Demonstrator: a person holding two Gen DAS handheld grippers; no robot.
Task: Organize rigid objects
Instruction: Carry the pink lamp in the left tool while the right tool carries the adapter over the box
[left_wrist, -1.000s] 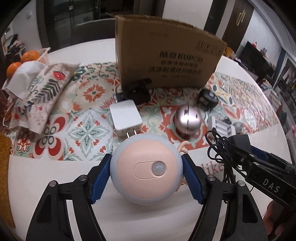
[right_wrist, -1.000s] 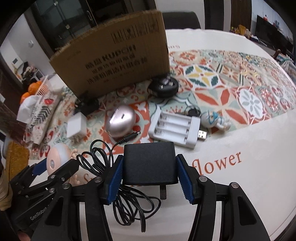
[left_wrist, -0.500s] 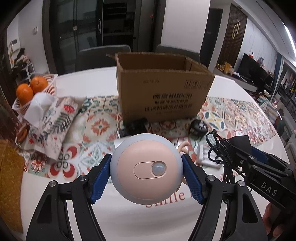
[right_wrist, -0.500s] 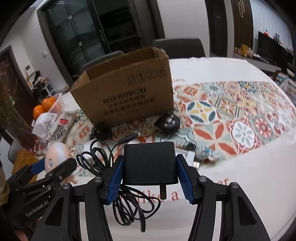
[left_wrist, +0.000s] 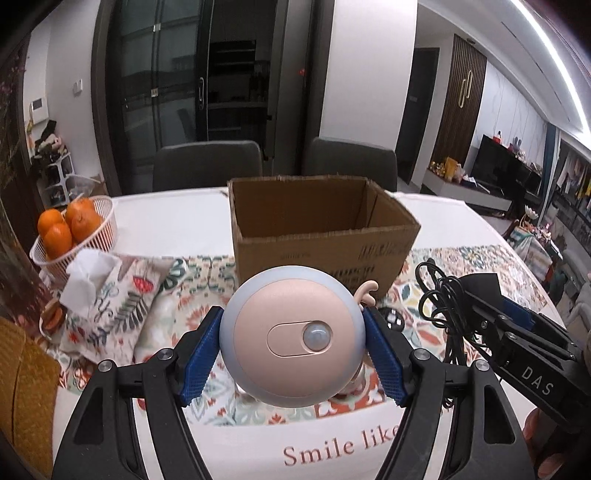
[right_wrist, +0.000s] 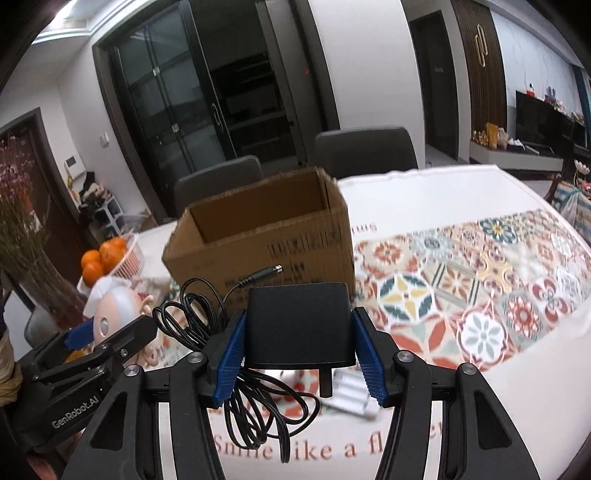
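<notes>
My left gripper (left_wrist: 293, 345) is shut on a round pink and grey night light (left_wrist: 293, 334), held above the table in front of an open cardboard box (left_wrist: 317, 230). My right gripper (right_wrist: 298, 345) is shut on a black power adapter (right_wrist: 298, 326) whose coiled cable (right_wrist: 258, 398) hangs down to the left. The box (right_wrist: 266, 240) stands beyond it, its opening in view. The right gripper with the adapter (left_wrist: 480, 286) shows at the right of the left wrist view. The left gripper with the night light (right_wrist: 110, 325) shows at the left of the right wrist view.
A basket of oranges (left_wrist: 70, 229) and a patterned tissue pouch (left_wrist: 110, 299) lie at the left. A white battery charger (right_wrist: 351, 397) lies under the right gripper on the patterned runner (right_wrist: 480, 295). Two grey chairs (left_wrist: 207, 164) stand behind the table.
Both grippers have risen from the table with their objects and tilted up. The box's open top now shows, and the small items on the runner have dropped out of view.
</notes>
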